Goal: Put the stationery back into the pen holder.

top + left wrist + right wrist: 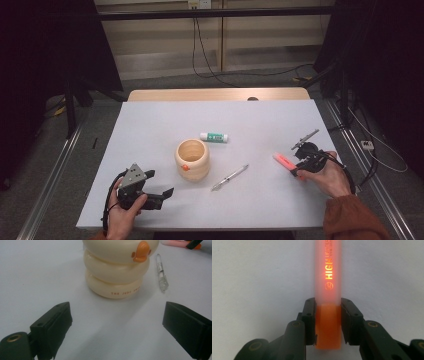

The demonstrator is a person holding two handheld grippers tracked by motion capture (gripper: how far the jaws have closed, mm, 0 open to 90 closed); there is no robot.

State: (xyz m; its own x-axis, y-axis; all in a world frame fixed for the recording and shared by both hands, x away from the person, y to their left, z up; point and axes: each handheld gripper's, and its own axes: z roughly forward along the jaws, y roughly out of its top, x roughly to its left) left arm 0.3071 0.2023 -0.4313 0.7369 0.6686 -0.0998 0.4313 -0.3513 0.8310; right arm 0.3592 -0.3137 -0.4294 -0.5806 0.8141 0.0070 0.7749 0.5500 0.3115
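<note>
A pink highlighter [285,161] with an orange cap lies on the white table [150,125] at the right. My right gripper [299,169] is shut on it, and in the right gripper view its pads [310,315] press on both sides of the orange cap of the highlighter [328,277]. A cream ringed pen holder [192,159] with an orange duck beak stands mid-table. My left gripper [161,183] rests at the front left, open. In the left gripper view the left gripper [117,307] points at the holder [117,270], with nothing between its jaws.
A clear pen [230,177] lies just right of the holder, also seen as the pen [161,272] in the left gripper view. A white and green glue stick [215,137] lies behind the holder. Cables and dark stands flank the table.
</note>
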